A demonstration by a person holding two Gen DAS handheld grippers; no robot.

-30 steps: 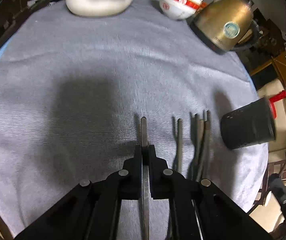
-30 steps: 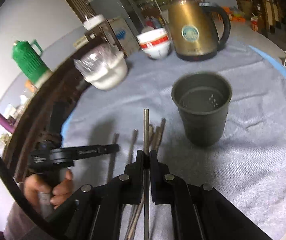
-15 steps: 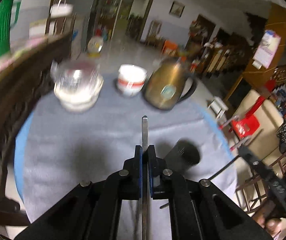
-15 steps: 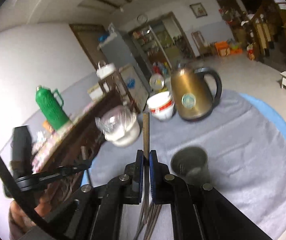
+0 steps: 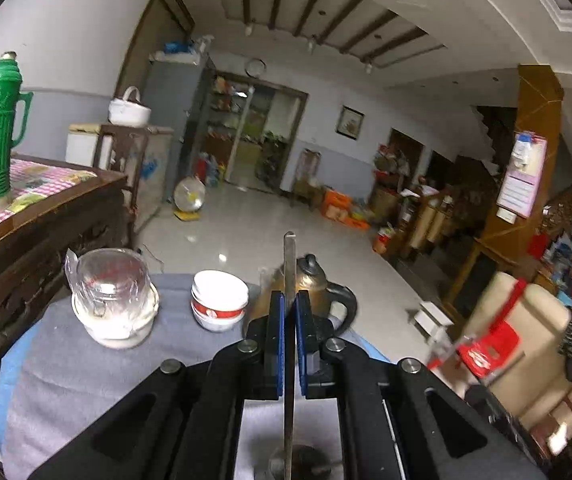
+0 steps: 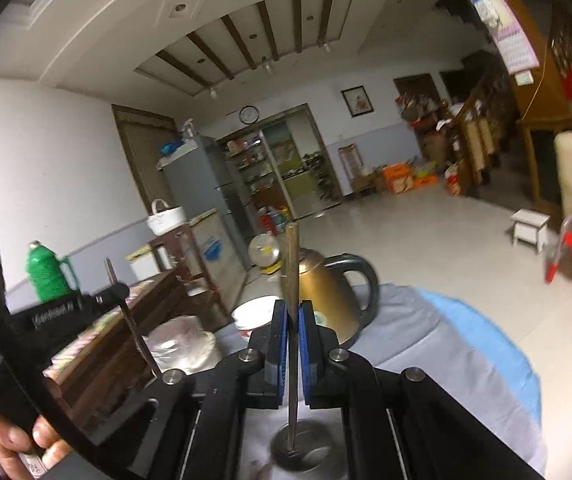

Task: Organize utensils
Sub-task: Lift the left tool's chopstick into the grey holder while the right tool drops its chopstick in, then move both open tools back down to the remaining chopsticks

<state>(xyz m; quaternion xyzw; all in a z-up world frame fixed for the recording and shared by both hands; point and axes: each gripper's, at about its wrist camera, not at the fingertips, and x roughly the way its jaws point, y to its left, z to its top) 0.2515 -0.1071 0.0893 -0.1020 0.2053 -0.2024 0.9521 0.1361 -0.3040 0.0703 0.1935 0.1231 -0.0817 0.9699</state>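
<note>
Both hand-held grippers, left [image 5: 289,354] and right [image 6: 293,354], have swung upright, each clamped on a chopstick [image 5: 289,264] above the holder [image 6: 302,450]; dropping-in appears next.

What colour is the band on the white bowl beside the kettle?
Red; the bowl is white with a red band near its base, clearest in the left wrist view.

Right claw [image 6: 293,344]: blue-padded fingers clamp a slim brown chopstick [image 6: 292,264] upright, its lower tip over the round dark holder cup [image 6: 302,450].
Left claw [image 6: 119,292]: grips a second thin dark chopstick [image 6: 131,320], tilted.
Bench [image 6: 446,360]: grey cloth, brass-coloured kettle [image 6: 326,280], red-banded white bowl [image 6: 253,312].
</note>
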